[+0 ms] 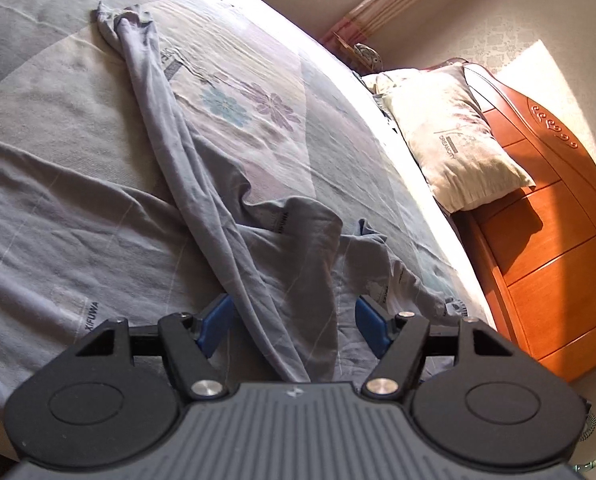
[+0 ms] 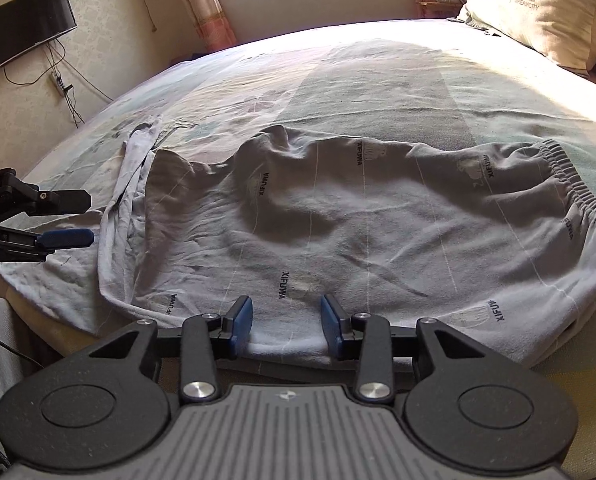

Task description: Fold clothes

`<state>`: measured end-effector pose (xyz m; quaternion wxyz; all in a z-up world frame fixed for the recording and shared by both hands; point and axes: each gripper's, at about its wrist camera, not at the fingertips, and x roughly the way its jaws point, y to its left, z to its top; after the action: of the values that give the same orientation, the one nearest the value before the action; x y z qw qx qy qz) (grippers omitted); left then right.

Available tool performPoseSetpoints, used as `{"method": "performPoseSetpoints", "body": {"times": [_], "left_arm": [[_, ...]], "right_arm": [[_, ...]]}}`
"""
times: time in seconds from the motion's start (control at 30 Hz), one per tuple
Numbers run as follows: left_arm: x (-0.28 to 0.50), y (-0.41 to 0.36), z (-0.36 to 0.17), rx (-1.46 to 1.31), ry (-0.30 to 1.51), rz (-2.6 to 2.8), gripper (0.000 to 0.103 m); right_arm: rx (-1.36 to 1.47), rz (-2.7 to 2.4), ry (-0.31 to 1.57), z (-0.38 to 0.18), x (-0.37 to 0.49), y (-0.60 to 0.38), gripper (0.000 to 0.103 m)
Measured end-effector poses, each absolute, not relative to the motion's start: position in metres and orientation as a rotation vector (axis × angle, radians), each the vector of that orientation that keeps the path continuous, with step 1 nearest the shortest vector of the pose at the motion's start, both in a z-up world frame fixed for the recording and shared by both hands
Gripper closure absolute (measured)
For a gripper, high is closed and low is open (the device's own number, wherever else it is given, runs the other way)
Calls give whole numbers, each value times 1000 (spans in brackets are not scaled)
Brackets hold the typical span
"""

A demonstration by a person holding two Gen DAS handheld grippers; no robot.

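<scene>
Right wrist: pillow [image 2: 537, 8] beyond grey trousers [image 2: 337, 220].

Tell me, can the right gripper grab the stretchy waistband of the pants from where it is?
Probably not yet. The right gripper hangs open over the near edge of the pants, while the waistband lies far off to its right. Nothing blocks the way; it would just need to move over.

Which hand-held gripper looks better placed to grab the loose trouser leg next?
Probably left: the left hand-held gripper is open, and the trouser leg runs straight out from between its pads. The right hand-held gripper sits nearer the waistband.
</scene>
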<state>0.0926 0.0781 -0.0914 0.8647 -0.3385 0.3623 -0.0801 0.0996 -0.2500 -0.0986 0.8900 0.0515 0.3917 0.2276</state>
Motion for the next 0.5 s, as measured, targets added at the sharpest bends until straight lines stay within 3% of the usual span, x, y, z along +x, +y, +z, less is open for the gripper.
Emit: {"method": "performPoseSetpoints", "body": {"times": [0.3,0.5], "left_arm": [[133,133,-87,-777,660,-31,35],[147,143,-81,-717,697,-7,35]], "right_arm": [[101,459,810,-98,98,-248,59],[131,487,815,-78,106,-245,57]]}}
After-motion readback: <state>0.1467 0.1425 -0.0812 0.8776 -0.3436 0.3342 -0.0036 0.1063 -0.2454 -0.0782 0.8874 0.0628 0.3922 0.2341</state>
